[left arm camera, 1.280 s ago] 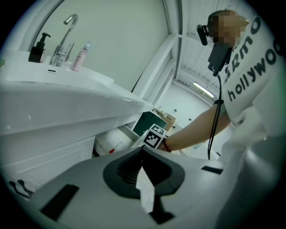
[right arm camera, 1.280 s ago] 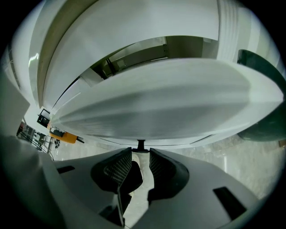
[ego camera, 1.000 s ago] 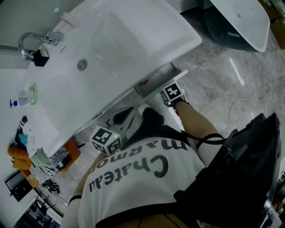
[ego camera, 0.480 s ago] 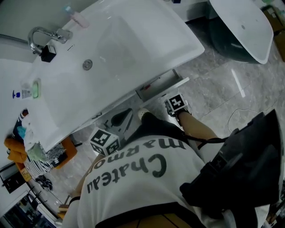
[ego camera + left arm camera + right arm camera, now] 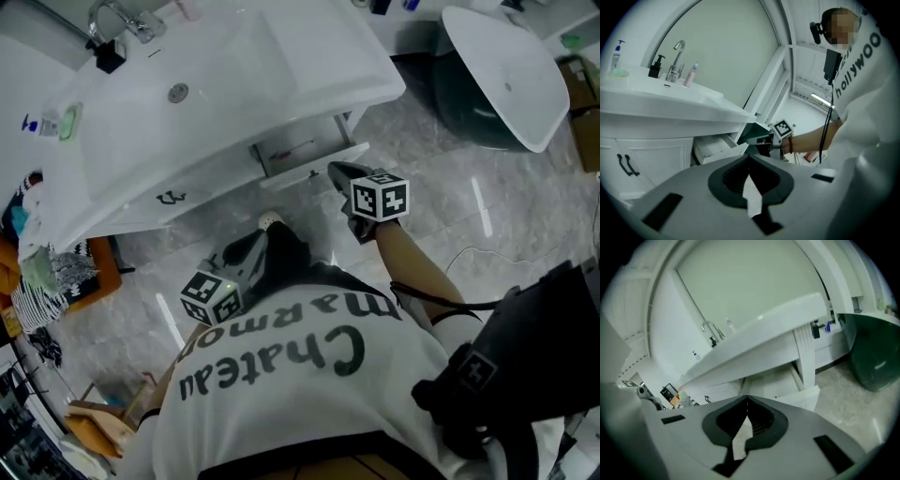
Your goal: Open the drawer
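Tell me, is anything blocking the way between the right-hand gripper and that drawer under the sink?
Nothing visible does. The right gripper, jaws together and empty, hangs just off the front of the drawer, which already stands pulled out under the sink; only air lies between them.

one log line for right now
drawer open | left gripper shut, empty | right gripper shut, empty

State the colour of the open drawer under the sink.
White. The drawer shows best in the head view.
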`<state>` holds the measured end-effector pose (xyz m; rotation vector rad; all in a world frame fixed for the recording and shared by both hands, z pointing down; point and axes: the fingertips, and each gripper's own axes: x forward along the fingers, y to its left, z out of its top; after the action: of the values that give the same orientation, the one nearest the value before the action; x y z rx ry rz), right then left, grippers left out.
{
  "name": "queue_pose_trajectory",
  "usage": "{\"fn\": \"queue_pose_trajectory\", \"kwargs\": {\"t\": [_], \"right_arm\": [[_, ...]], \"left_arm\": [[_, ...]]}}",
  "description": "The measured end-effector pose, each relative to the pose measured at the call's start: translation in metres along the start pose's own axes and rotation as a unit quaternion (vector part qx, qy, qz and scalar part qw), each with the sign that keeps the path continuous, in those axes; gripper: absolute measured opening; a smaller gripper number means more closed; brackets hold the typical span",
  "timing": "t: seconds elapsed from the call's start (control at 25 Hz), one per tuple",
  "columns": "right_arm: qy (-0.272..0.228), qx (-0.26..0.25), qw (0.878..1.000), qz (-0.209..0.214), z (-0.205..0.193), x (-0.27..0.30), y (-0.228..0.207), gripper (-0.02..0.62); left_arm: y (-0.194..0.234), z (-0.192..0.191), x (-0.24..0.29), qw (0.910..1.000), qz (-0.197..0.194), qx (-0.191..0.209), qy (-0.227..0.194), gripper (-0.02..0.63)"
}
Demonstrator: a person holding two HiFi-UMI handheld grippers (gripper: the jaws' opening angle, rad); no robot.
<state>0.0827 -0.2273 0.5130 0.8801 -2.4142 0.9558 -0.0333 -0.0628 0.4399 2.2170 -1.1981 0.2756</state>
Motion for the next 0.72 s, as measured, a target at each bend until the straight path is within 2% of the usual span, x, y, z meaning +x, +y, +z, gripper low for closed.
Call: {"fn": "queue_pose_trajectory", "kwargs": {"t": [0.12, 0.2, 0.28, 0.36, 0.44, 0.6, 0.72], "right_arm": [[-0.073, 0.001, 0.996, 0.047, 0.030, -0.057, 0.024, 0.012], [-0.122, 0.008, 0.989, 0.081, 0.050, -0.097, 0.041, 0.012], [-0.168, 0.007, 0.978, 0.122, 0.069, -0.134, 0.063, 0.012], [-0.196, -0.014, 0.968, 0.153, 0.083, -0.166, 0.087, 0.011], [-0.206, -0.045, 0.966, 0.151, 0.092, -0.190, 0.103, 0.011], [-0.202, -0.086, 0.970, 0.109, 0.094, -0.226, 0.115, 0.011], [-0.207, -0.111, 0.968, 0.093, 0.094, -0.245, 0.118, 0.011]], "left_arm": [[-0.020, -0.008, -0.006, 0.9997, 0.020, -0.012, -0.006, 0.008], [-0.032, -0.002, -0.012, 0.9993, 0.023, -0.017, -0.022, 0.008], [-0.047, 0.007, -0.017, 0.9994, 0.014, 0.000, -0.031, 0.008], [-0.067, 0.016, -0.018, 0.9988, -0.003, 0.040, -0.027, 0.008], [-0.085, 0.030, -0.019, 0.9974, -0.011, 0.062, -0.035, 0.008], [-0.110, 0.063, -0.031, 0.9941, -0.019, 0.035, -0.101, 0.008], [-0.121, 0.081, -0.044, 0.9897, -0.011, 0.040, -0.137, 0.008]]}}
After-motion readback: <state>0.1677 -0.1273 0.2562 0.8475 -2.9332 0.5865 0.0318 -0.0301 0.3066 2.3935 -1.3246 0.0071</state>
